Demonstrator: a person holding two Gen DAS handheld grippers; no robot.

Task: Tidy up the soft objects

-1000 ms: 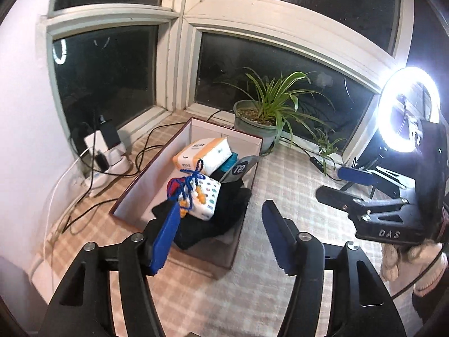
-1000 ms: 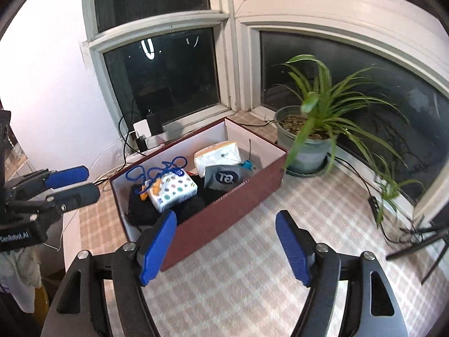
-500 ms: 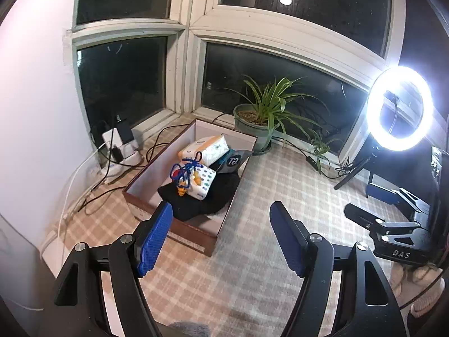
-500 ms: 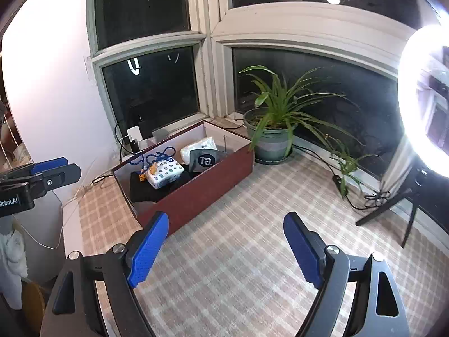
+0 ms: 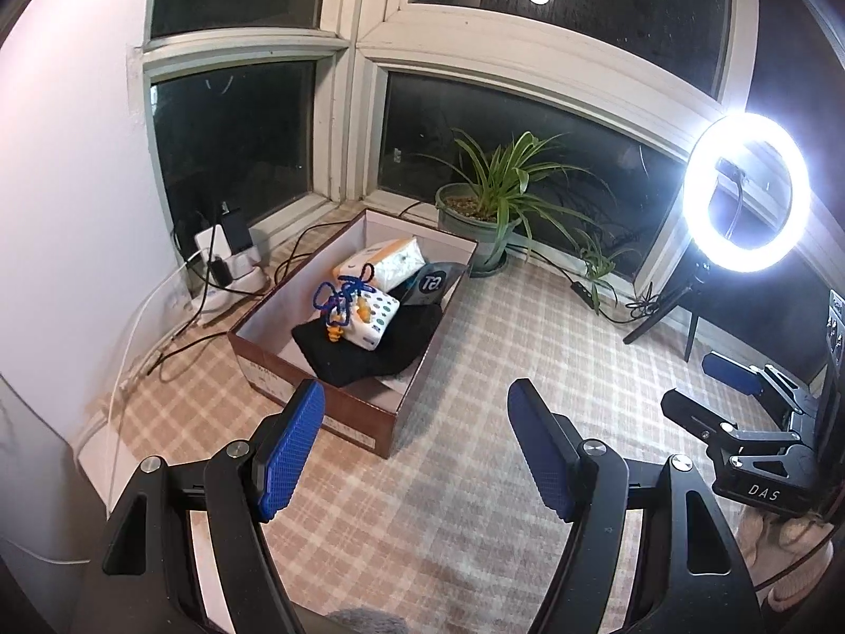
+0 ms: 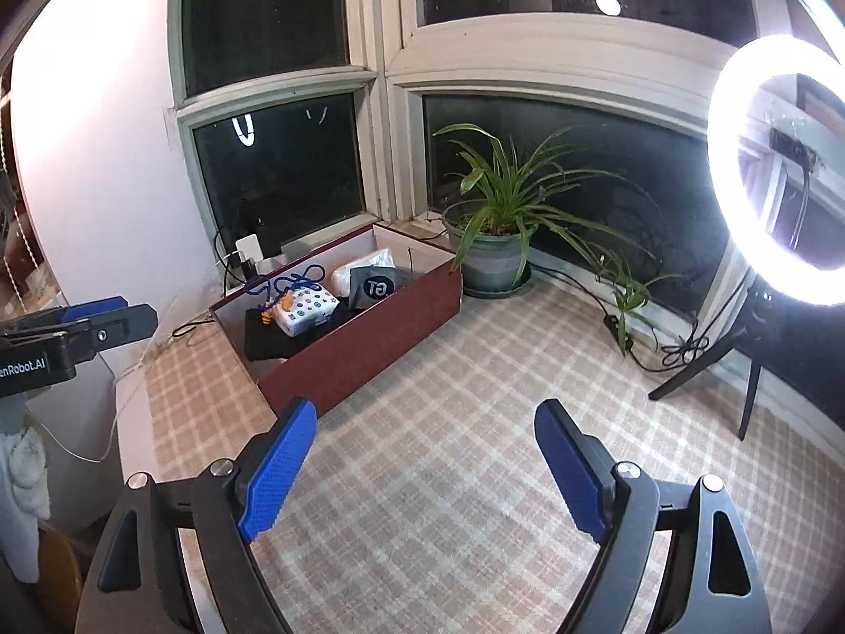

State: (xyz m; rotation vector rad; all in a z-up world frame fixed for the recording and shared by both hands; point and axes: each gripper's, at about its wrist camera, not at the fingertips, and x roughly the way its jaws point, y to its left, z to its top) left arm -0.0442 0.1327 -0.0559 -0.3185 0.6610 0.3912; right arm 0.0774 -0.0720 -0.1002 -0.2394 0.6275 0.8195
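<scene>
- dark corner windows (image 5: 232,158) in white frames, straight ahead of the fingers
- pale plaid floor covering (image 6: 475,449) beneath the fingers
- lit ring light (image 5: 747,193) on a tripod, right of the fingers
- potted plant (image 6: 494,243) ahead
- white wall (image 5: 68,185) to the left

Maroon box (image 6: 364,338), checked beige cloth (image 6: 475,422), blue fingers (image 6: 277,475).
</scene>
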